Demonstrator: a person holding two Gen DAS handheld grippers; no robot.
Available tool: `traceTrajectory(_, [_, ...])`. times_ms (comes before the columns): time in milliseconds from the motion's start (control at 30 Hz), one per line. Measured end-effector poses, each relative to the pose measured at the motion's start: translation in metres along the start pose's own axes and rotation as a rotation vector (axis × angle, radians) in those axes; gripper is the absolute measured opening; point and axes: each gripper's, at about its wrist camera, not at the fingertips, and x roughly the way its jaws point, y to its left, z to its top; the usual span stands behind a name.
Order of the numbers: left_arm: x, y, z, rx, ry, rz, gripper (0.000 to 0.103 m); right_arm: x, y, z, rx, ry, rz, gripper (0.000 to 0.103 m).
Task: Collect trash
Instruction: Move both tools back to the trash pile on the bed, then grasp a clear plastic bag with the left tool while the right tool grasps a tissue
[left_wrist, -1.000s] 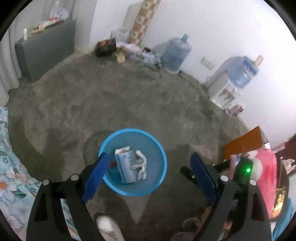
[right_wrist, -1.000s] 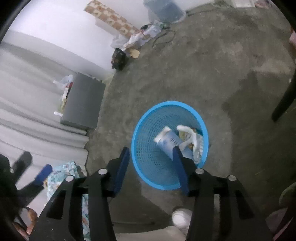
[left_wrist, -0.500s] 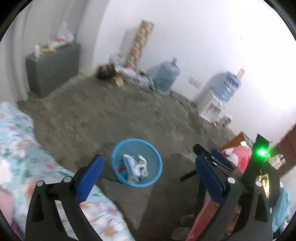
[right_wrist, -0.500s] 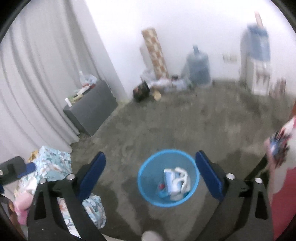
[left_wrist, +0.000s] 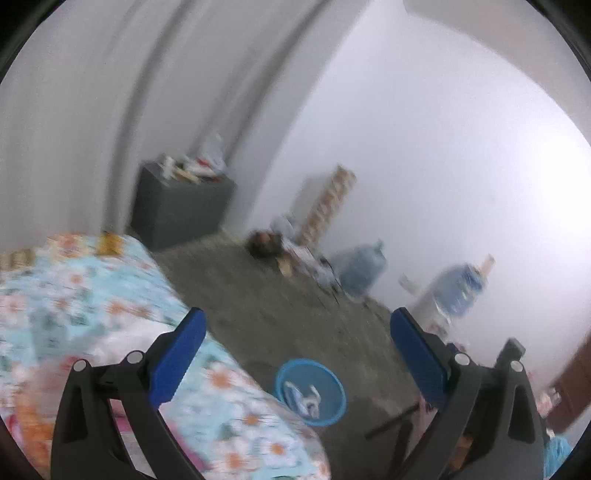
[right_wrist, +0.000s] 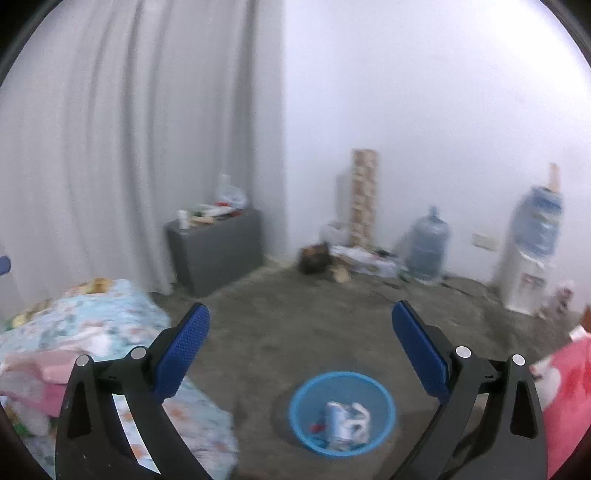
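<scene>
A pink heap (right_wrist: 570, 384) at 3 o'clock is only caught by the right view; blue bin (right_wrist: 341, 413) (trash inside) is seen at 6 o'clock between both wide-open, empty grippers: left gripper (left_wrist: 295, 350), right gripper (right_wrist: 301, 343)

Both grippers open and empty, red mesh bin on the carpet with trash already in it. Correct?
Not quite: the round mesh bin is blue, not red, as the right wrist view shows. The rest holds: left gripper and right gripper are open and empty, and the bin sits on the grey carpet with white trash inside.
</scene>
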Motion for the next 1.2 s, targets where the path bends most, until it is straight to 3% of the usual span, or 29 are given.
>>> traceTrajectory(167, [-0.070, 0.050, 0.008, -0.071, -0.107, 0.092, 0.098, -0.012, 0.029, 0.011, -0.028, -0.055, 0.179, 0.095])
traceTrajectory(367, [-0.130, 0.098, 0.001, -0.101, -0.153, 0.233, 0.098, -0.009, 0.063, 0.031, -0.001, -0.012, 0.399, 0.095])
traceTrajectory(467, [-0.144, 0.119, -0.008, -0.121, -0.141, 0.280, 0.098, 0.006, 0.077, 0.039, 0.033, 0.067, 0.513, 0.095])
traceTrajectory(600, [-0.152, 0.140, -0.015, -0.147, -0.121, 0.280, 0.098, 0.037, 0.091, 0.044, 0.081, 0.216, 0.629, 0.094])
traceTrajectory(767, [-0.140, 0.138, -0.015, -0.058, -0.095, 0.266, 0.098, 0.068, 0.128, 0.043, 0.096, 0.420, 0.718, 0.092])
traceTrajectory(867, [-0.125, 0.141, -0.016, -0.018, -0.051, 0.290, 0.098, 0.094, 0.146, 0.035, 0.106, 0.564, 0.750, 0.091])
traceTrajectory(967, [-0.107, 0.163, -0.019, -0.062, 0.024, 0.306, 0.098, 0.117, 0.162, 0.021, 0.110, 0.687, 0.741, 0.088])
traceTrajectory(1067, [-0.087, 0.200, -0.024, -0.197, 0.126, 0.278, 0.090, 0.128, 0.171, 0.008, 0.127, 0.757, 0.743, 0.085])
traceTrajectory(1200, [-0.060, 0.256, -0.028, -0.425, 0.277, 0.175, 0.082, 0.156, 0.189, -0.004, 0.149, 0.838, 0.757, 0.084])
